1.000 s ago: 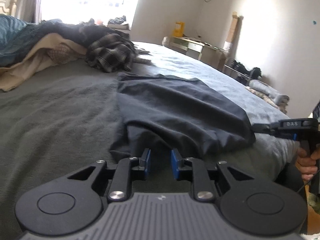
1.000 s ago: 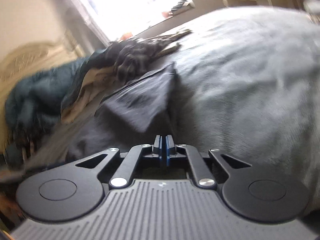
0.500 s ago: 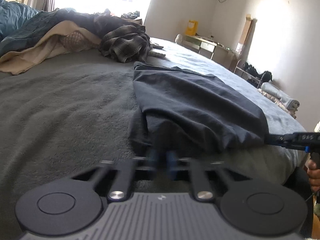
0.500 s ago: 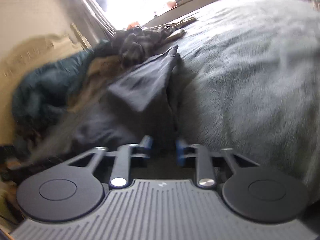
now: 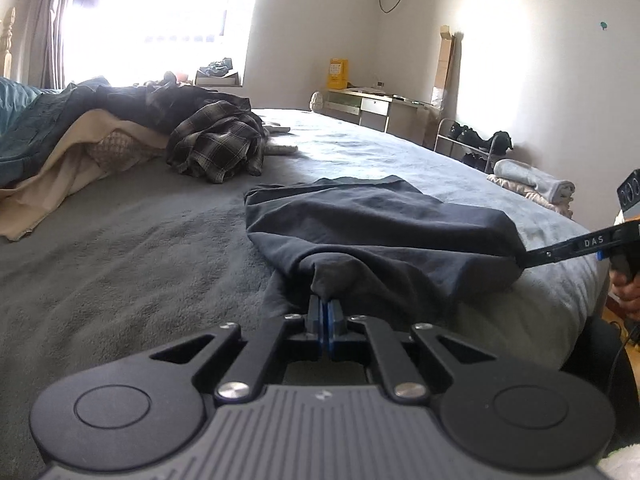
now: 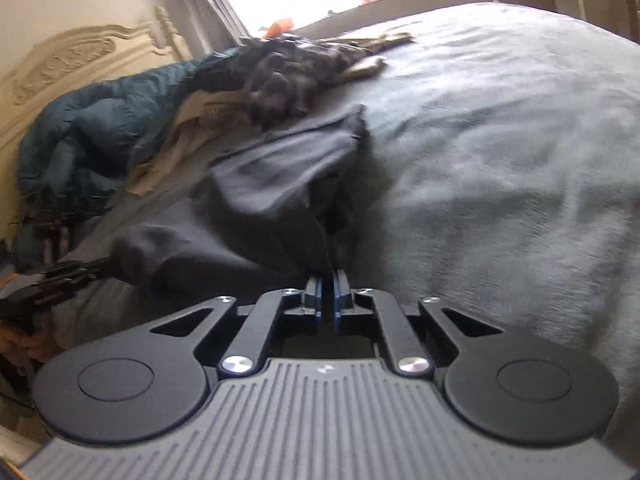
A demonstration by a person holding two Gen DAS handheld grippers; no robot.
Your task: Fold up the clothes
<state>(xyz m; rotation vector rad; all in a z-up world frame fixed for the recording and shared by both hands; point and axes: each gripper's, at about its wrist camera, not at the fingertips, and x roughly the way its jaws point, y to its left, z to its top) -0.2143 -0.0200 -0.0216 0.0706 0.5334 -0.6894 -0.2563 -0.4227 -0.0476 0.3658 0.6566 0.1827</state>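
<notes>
A dark navy garment (image 5: 380, 232) lies spread on the grey bed cover (image 5: 120, 248). My left gripper (image 5: 324, 304) is shut on the garment's near left corner, and the cloth bunches up out of its blue pads. In the left wrist view my right gripper (image 5: 524, 260) reaches in from the right and pinches the near right corner. In the right wrist view the right gripper (image 6: 327, 280) has its jaws closing, with a thin fold of the garment (image 6: 260, 184) between the pads. My left gripper (image 6: 104, 267) shows at the left edge there, holding the other corner.
A plaid shirt (image 5: 216, 144), a beige blanket (image 5: 60, 160) and a teal quilt (image 6: 80, 132) are heaped at the head of the bed by a carved headboard (image 6: 80, 56). Beyond the bed's right edge are a desk (image 5: 380, 112), a shoe rack (image 5: 468, 140) and folded towels (image 5: 532, 184).
The left jaws went from open to shut on the garment's corner. The right jaws opened briefly and came together again on the cloth. The near edge is now slightly raised between the grippers.
</notes>
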